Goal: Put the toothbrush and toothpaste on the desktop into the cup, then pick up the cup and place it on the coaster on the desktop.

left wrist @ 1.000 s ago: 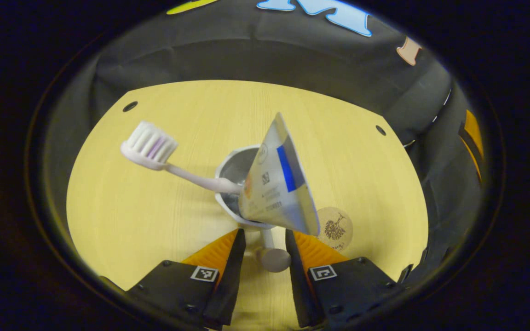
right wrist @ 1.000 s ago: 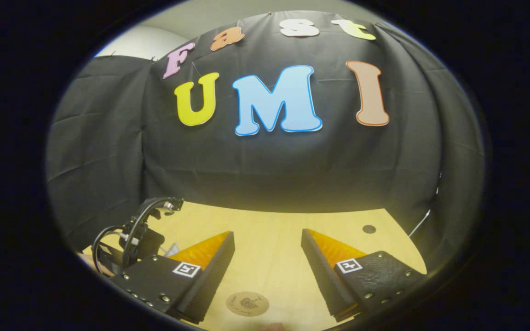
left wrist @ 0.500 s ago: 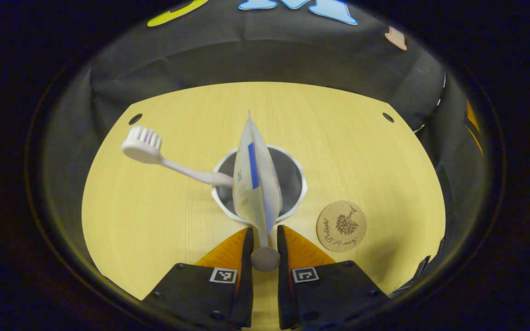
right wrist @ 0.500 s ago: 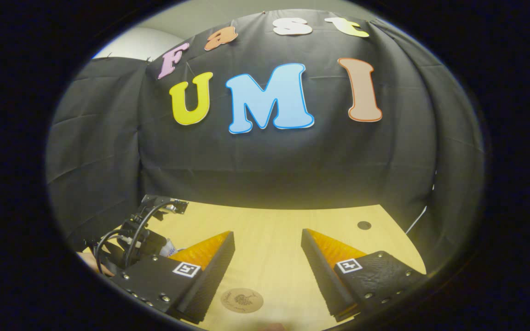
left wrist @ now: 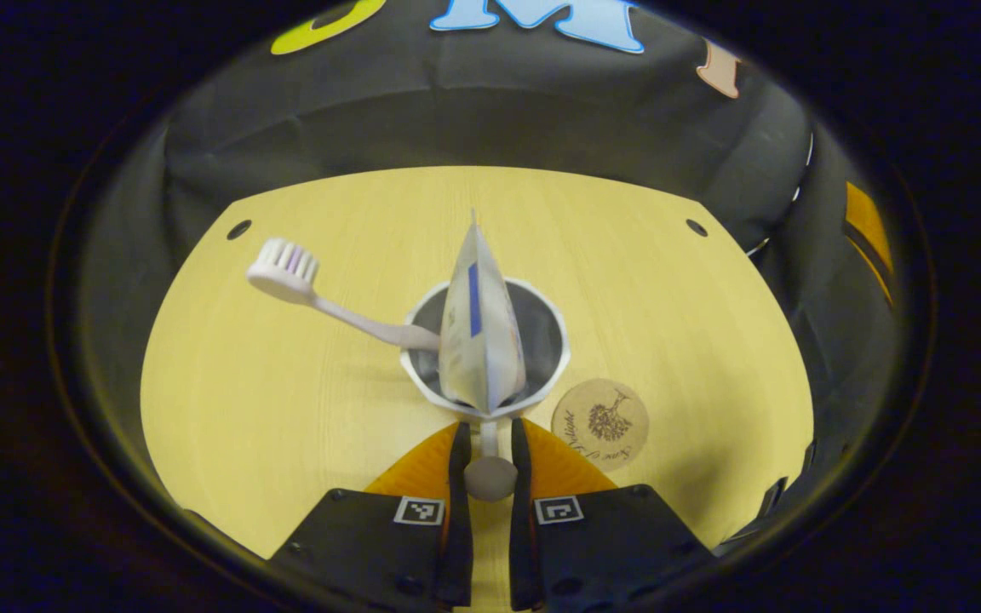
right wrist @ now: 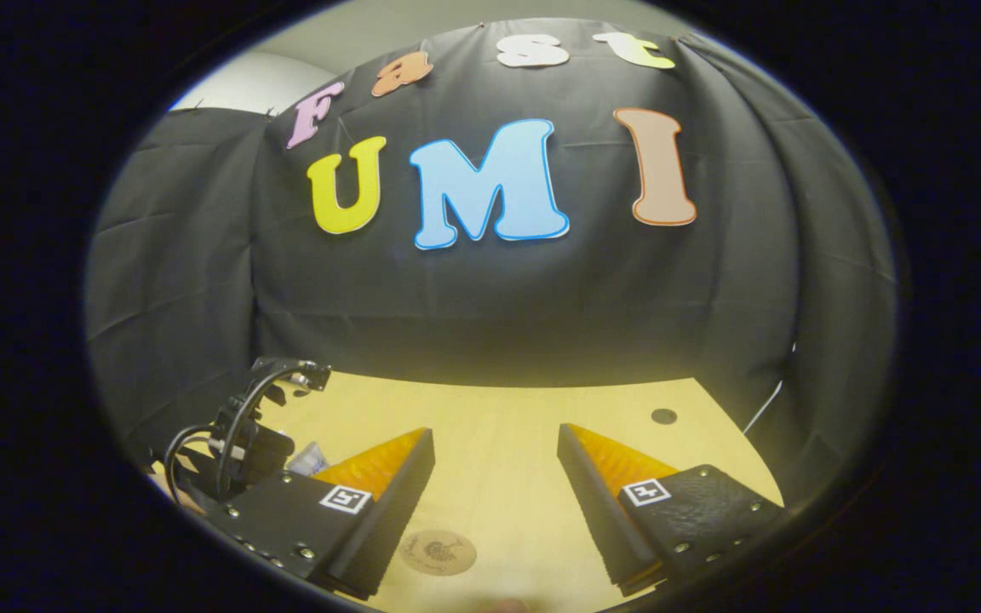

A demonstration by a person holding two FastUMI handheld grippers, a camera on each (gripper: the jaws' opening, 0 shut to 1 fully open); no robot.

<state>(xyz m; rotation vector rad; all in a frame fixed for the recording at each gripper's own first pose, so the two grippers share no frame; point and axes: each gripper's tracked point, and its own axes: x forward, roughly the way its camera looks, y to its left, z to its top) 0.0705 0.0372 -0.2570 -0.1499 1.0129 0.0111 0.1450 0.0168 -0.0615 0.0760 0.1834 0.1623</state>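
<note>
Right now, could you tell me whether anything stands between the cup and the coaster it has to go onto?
Nothing visible does. The coaster lies bare on the desktop, close beside the cup, with no object between them. The left gripper is shut on the cup's handle.

Light wooden tabletop point(left wrist: 286, 400), small dark holes near far corners point(left wrist: 238, 229). Black cloth wall point(right wrist: 490, 306) behind. Pale room wall point(right wrist: 243, 81) above cloth.
</note>
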